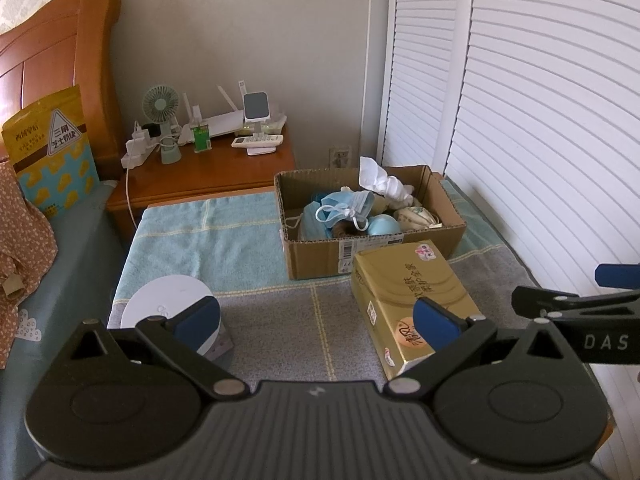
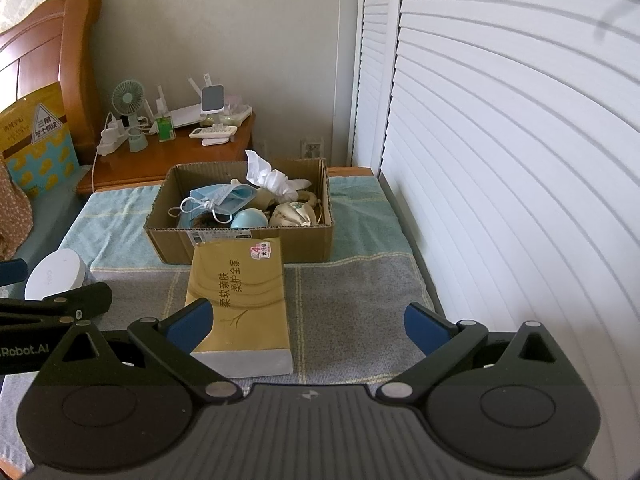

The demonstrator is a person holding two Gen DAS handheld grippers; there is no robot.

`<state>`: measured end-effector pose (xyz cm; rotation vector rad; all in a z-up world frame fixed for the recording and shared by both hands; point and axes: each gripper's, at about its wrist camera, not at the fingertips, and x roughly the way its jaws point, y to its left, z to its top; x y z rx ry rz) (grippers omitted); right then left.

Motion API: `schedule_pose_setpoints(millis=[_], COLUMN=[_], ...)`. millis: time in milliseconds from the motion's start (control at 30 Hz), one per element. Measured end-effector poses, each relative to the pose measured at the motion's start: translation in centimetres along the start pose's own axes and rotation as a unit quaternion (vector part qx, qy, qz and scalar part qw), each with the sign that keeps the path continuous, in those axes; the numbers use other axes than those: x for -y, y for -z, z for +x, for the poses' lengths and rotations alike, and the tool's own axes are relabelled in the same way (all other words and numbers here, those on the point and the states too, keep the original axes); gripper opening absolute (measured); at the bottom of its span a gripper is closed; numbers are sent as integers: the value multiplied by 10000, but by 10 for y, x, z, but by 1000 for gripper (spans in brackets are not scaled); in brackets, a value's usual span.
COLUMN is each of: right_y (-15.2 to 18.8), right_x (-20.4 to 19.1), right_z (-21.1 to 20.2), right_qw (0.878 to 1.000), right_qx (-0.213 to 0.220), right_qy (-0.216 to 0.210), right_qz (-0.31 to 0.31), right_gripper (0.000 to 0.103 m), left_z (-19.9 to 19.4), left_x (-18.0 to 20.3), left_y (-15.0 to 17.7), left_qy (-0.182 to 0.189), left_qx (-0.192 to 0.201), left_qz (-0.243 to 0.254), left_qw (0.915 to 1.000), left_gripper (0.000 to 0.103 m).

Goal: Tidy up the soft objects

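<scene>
Sitting on the blue-and-grey checked towel (image 2: pixel 352 280), the open brown cardboard box (image 2: pixel 240 240) holds a blue face mask (image 2: pixel 224 196), a knotted white cloth (image 2: pixel 272 178) and a pale blue ball (image 2: pixel 249 219). Just before the box lies a gold tissue pack (image 2: pixel 238 300); left of it, a white round lid (image 1: pixel 168 300). The left gripper (image 1: pixel 316 322) and the right gripper (image 2: pixel 308 326) hang spread wide, holding nothing.

Surface covered by a teal-and-grey checked towel (image 2: pixel 352 300), bearing a cardboard box (image 2: pixel 240 240), gold tissue pack (image 2: pixel 240 300) and white round container (image 2: pixel 56 274).
</scene>
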<state>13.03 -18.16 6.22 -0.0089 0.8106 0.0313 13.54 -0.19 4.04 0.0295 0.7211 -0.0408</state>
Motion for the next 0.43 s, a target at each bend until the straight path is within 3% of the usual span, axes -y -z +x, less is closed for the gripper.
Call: schedule_pose_setpoints(millis=[433], right_y=[1], right_x=[1], right_z=[0], right_qw=[10000], right_qx=[9], right_qy=[-4], right_qz=[11], right_gripper=[103], left_z=[-2], left_x=[1], left_y=[-1], left_qy=[-3], left_qx=[-3], left_qz=[21], left_qw=[10000], left_gripper=[102])
